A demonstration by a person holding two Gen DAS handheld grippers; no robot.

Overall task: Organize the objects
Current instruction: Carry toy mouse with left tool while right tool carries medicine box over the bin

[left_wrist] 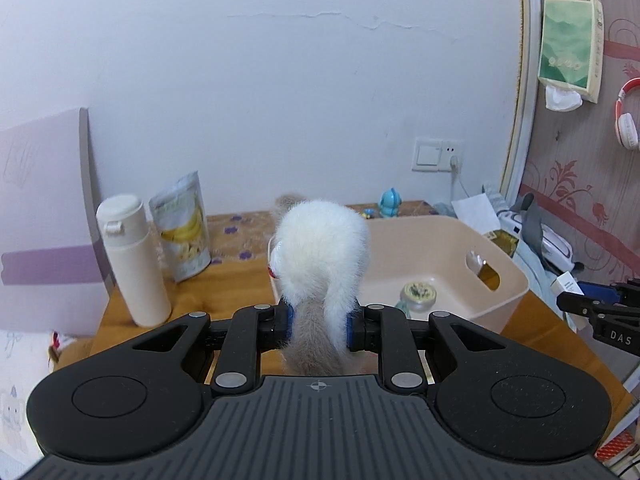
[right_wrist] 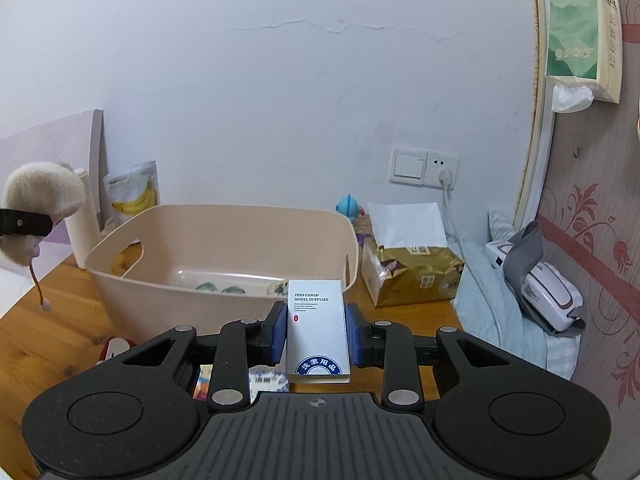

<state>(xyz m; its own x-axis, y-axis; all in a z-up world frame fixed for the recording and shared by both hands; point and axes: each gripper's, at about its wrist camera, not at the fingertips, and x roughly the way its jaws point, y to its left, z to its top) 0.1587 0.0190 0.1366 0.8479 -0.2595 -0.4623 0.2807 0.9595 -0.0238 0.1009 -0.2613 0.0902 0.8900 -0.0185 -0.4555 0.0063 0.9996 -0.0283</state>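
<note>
My left fingers (left_wrist: 319,328) clamp a fluffy white plush toy (left_wrist: 320,248), held above the desk (left_wrist: 208,296) beside the beige bin (left_wrist: 440,248) at two o'clock. My right fingers (right_wrist: 317,332) grip a white hotel supplies box (right_wrist: 318,328), the bin's near wall at twelve o'clock.

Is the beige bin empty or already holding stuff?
Not empty. The beige bin holds a round-lidded jar on its floor; the right wrist view shows more items there, too hidden to identify.
</note>
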